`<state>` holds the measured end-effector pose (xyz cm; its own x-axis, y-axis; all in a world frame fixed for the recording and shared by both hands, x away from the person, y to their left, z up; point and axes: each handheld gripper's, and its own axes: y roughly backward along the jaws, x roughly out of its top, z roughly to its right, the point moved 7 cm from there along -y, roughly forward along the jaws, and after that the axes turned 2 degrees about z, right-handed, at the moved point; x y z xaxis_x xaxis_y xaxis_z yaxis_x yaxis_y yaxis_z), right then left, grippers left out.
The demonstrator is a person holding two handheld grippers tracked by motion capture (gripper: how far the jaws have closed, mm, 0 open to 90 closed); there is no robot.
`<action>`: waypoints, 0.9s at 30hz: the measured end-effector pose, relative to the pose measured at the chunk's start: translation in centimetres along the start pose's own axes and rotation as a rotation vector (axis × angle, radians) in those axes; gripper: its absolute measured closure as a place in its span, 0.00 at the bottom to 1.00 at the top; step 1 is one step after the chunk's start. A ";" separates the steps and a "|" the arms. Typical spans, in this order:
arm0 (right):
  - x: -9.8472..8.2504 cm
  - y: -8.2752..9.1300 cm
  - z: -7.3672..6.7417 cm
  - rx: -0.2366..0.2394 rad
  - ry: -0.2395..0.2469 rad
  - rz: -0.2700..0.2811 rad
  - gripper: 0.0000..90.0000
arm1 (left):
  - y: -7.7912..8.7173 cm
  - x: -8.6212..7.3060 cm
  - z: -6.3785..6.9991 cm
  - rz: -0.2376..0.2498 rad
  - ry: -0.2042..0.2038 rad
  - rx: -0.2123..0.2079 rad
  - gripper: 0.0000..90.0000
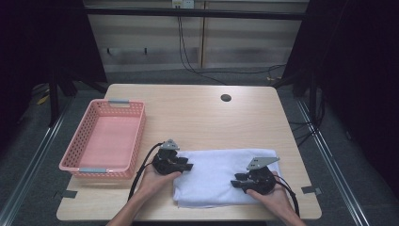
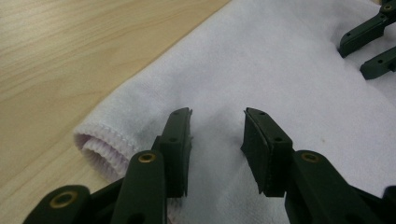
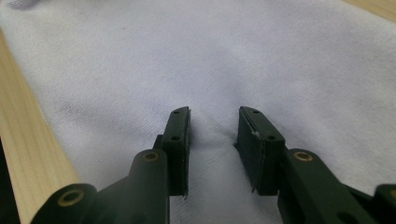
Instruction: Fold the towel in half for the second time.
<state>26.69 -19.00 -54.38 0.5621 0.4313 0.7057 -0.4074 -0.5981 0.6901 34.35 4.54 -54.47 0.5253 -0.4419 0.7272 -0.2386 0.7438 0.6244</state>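
Note:
A white folded towel (image 1: 216, 170) lies on the front half of the wooden table (image 1: 202, 122). My left gripper (image 1: 188, 165) rests on the towel's left end, jaws open and pointing right. In the left gripper view the open gripper (image 2: 217, 114) presses into the towel (image 2: 280, 70), beside its layered folded edge (image 2: 100, 149). My right gripper (image 1: 236, 181) sits on the towel's right part, pointing left, also open. In the right gripper view the gripper (image 3: 214, 112) has its tips on the towel (image 3: 187, 56), and the cloth puckers slightly between them.
An empty pink plastic basket (image 1: 137, 136) stands at the table's left side. A round cable hole (image 1: 226, 98) is near the far edge. The right gripper's jaws show far off in the left gripper view. The table's front edge (image 3: 28, 154) runs close behind the towel.

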 end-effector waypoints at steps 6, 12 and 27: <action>-0.6 0.9 -0.3 -0.017 -0.009 -0.034 0.65 | 0.5 -0.3 0.5 -0.018 -0.005 -0.026 0.71; 0.8 0.7 -4.2 0.098 -0.015 0.039 0.58 | 1.8 -1.4 0.8 -0.044 -0.030 -0.054 0.75; 5.5 -8.4 -13.8 0.275 0.177 -0.014 0.44 | 3.1 -0.3 -0.7 0.044 0.025 -0.020 0.69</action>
<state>23.27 -2.26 -54.05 0.4225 0.5367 0.7303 -0.1773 -0.7413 0.6473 34.04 7.36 -52.95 0.5349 -0.3961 0.7463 -0.2459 0.7721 0.5860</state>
